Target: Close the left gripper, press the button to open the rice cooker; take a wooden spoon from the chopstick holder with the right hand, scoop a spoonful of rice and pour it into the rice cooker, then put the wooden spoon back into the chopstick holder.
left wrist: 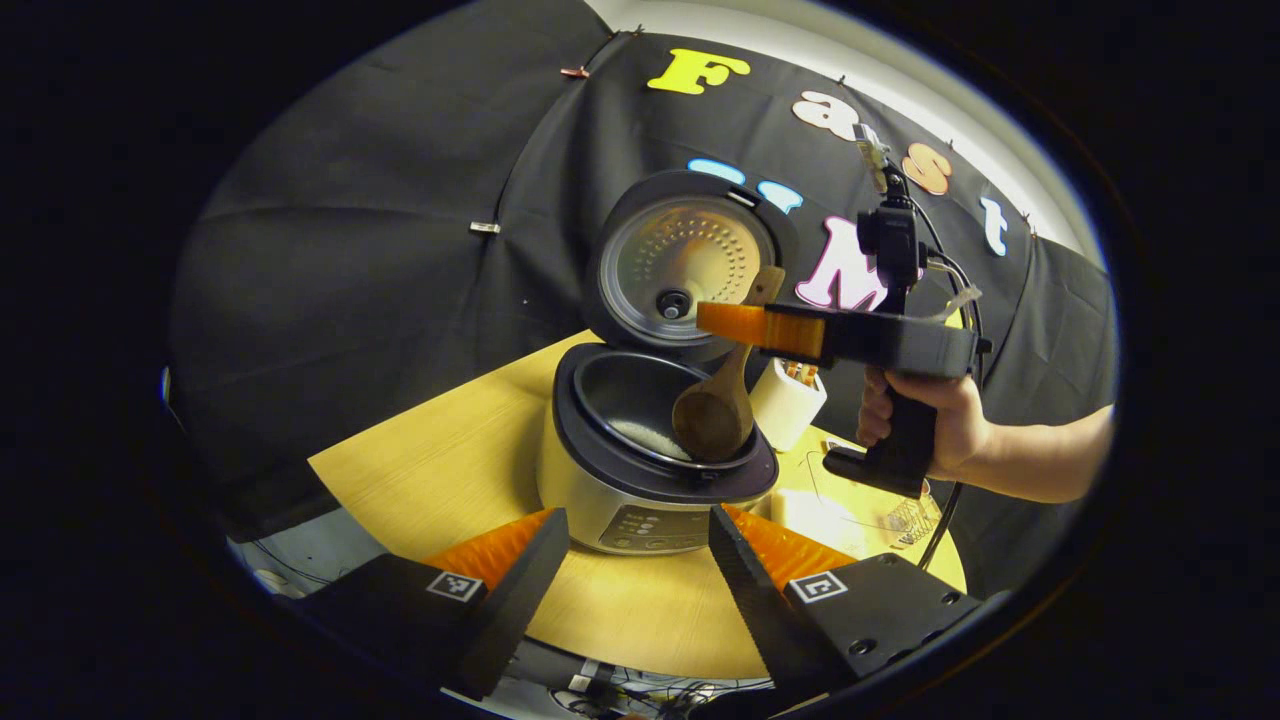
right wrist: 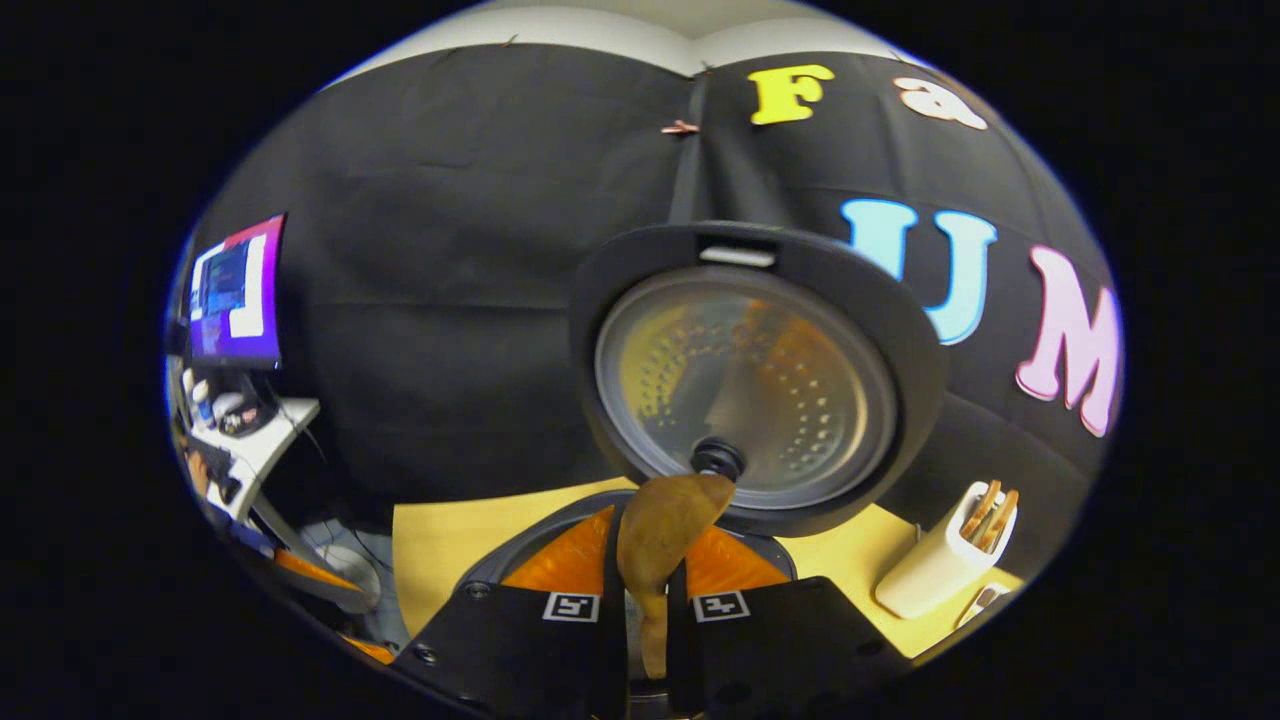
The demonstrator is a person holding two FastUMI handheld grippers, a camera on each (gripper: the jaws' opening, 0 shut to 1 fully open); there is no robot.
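While our right gripper [right wrist: 645, 590] clamps the handle of the brown wooden spoon [left wrist: 718, 400] between both fingers, the spoon hangs bowl-down over the open white rice cooker with its dark rim [left wrist: 640, 470], the bowl just above the dark inner pot, where a little white rice [left wrist: 640, 436] lies at the bottom. We see the cooker's round lid [left wrist: 685, 265] standing upright behind the spoon. Our left gripper [left wrist: 640, 560] hangs with its fingers spread apart, holding nothing, in front of the cooker above the yellow wooden table [left wrist: 440, 470]. A white chopstick holder [right wrist: 940, 565] with wooden utensils stands just beside the cooker.
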